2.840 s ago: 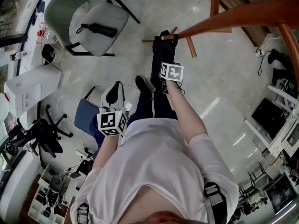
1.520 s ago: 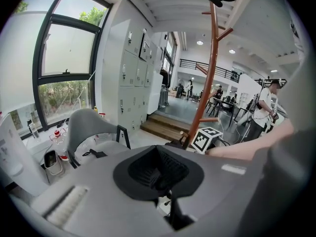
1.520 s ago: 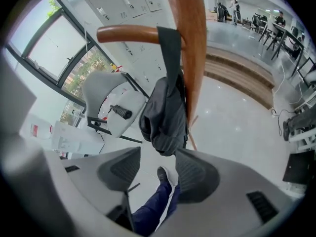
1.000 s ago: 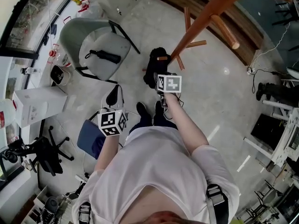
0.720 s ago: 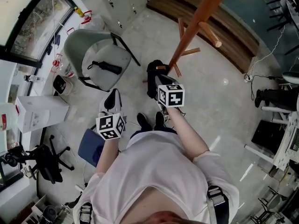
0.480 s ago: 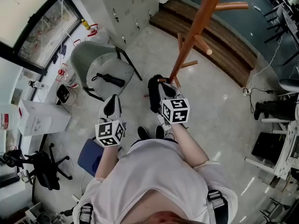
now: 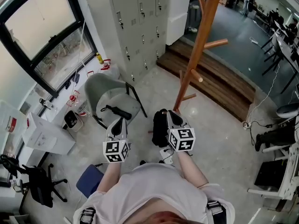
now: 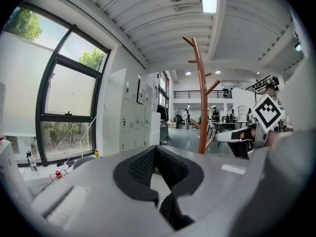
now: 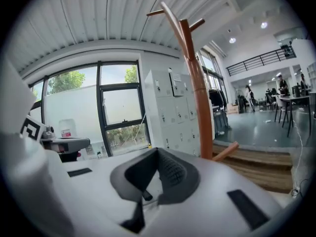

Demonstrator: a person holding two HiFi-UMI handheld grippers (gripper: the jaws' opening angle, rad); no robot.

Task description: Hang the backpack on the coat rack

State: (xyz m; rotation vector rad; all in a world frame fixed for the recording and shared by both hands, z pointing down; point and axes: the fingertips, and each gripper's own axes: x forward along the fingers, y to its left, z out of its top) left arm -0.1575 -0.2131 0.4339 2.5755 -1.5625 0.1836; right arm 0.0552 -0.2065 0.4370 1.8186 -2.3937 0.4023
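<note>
Right gripper point(image 7: 173, 119) has its fingers clamped on what looks like a thin strap of the backpack point(image 7: 160, 129), which dangles just below. The coat rack point(image 7: 202, 41) is dead ahead, pegs higher up. Left gripper point(image 7: 118, 123) is closed, empty and farther off.

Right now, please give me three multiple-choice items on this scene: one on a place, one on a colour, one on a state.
1. Where does the black umbrella lie?
A. on the grey chair
B. on the floor
C. on a shelf

2. What colour is the coat rack?
A. white
B. black
C. orange-brown

3. In which state is the backpack?
A. hung on a peg
B. at the right gripper, not hung yet
C. lying on the chair

Answers: 1 A, it rests on the seat; 2 C, pole and pegs are orange-brown; 3 B, it is beside the shut gripper, away from the pegs.
</note>
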